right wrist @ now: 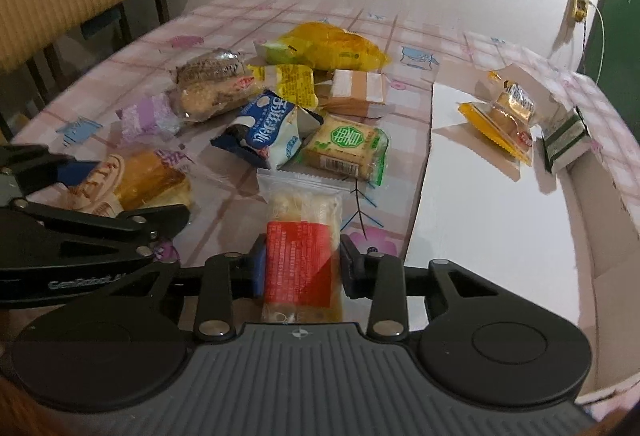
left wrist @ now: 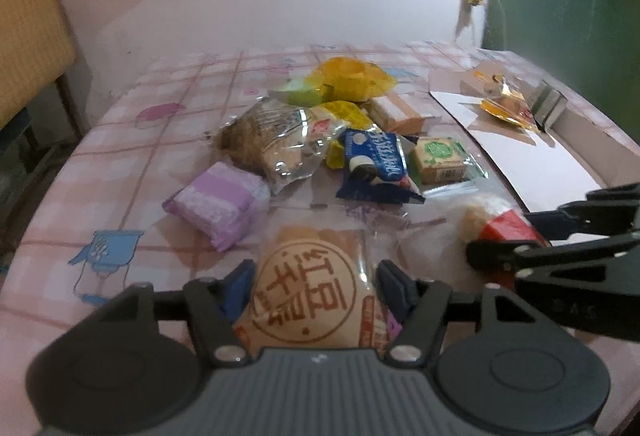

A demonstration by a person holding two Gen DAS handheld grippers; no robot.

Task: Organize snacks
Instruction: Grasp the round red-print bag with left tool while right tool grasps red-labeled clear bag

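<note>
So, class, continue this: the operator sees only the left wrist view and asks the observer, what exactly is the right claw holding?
Observer: The right claw grips a red-labelled clear packet; pale shreds fill its far end.
Operator: That box on the white board, what colour?
Observer: It is green-and-white striped.
Operator: And my bun from the side?
Observer: It shows golden-brown crust beyond its printed wrapper.
</note>
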